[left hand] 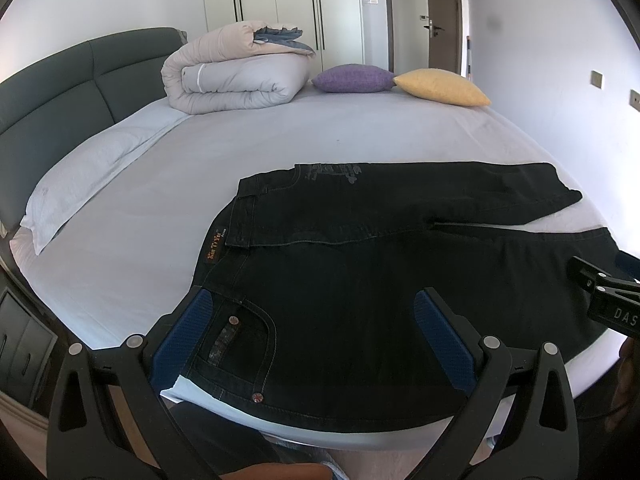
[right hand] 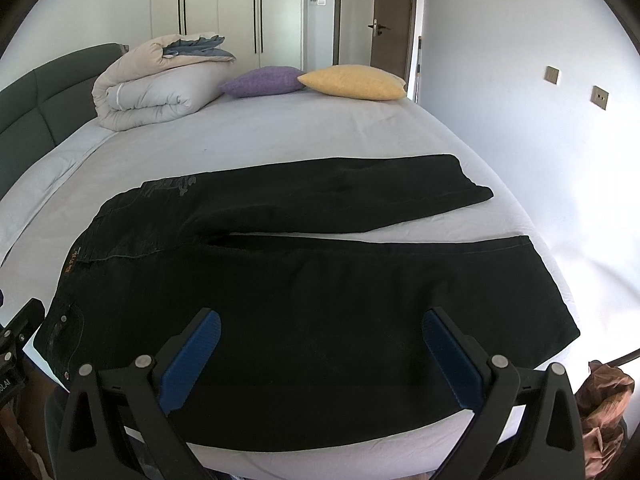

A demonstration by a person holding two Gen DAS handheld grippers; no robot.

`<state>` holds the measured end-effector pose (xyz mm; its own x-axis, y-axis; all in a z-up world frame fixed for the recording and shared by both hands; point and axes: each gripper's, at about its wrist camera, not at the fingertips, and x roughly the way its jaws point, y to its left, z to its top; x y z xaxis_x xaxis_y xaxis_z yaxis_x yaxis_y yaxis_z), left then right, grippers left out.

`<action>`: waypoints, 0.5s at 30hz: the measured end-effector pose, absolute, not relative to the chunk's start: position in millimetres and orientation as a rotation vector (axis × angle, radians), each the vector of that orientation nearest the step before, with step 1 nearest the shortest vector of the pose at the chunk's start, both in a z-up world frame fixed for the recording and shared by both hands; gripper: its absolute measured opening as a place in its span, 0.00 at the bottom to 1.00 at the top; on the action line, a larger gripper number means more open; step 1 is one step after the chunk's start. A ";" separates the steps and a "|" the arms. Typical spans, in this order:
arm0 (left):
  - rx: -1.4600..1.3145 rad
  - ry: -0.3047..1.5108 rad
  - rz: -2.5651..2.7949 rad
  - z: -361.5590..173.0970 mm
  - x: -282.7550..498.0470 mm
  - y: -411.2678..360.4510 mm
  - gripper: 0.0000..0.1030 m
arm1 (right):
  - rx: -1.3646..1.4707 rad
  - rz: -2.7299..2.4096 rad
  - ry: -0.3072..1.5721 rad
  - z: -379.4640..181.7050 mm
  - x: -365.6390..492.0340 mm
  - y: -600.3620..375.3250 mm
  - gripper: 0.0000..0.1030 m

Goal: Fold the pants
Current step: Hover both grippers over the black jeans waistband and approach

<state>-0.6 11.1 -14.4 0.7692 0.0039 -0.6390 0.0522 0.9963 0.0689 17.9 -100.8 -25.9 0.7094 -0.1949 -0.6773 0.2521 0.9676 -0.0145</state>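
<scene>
Left wrist view: the left gripper (left hand: 316, 334) is spread wide, its 2 blue-padded fingers (left hand: 182, 334) holding nothing. Between and beyond the fingers lie the black jeans (left hand: 360, 264), flat on the bed (left hand: 280, 132), near its front edge. The left finger sits just at the waistband corner, beside the riveted front pocket (left hand: 236, 340); I cannot tell whether it touches the cloth. The waistband with its orange label (left hand: 213, 245) lies ahead and slightly left of the fingers, and both legs run off to the right. The right gripper (left hand: 608, 300) pokes in at the right edge, over the near leg. Far ahead sit a rolled duvet (left hand: 236, 76), a purple cushion (left hand: 352, 78) and a yellow cushion (left hand: 442, 86).

Right wrist view: the right gripper (right hand: 320, 348) is equally wide open and empty, with the near leg (right hand: 360, 300) filling the gap between its fingers. The far leg (right hand: 340, 192) lies ahead, parted from the near one by a narrow wedge of sheet; their hems are to the right. The left gripper (right hand: 16, 344) shows at the left edge by the waist.

Judging progress: the jeans are spread out with no fold made. Bringing one leg onto the other, then folding lengthwise, all remains.
</scene>
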 end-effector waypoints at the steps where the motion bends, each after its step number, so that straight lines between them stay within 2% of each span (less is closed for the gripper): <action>1: 0.084 0.693 -0.026 -14.7 -0.8 11.3 1.00 | 0.081 -0.248 0.743 -26.2 17.9 -100.4 1.00; 15: 0.086 0.701 -0.028 -24.5 0.3 9.8 1.00 | 0.079 -0.243 0.749 -28.4 18.0 -96.6 1.00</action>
<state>0.3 9.8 -24.5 0.7641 0.0029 -0.6451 0.0552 0.9960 0.0698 18.0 -96.6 -28.4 0.7057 -0.1905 -0.6824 0.2469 0.9689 -0.0152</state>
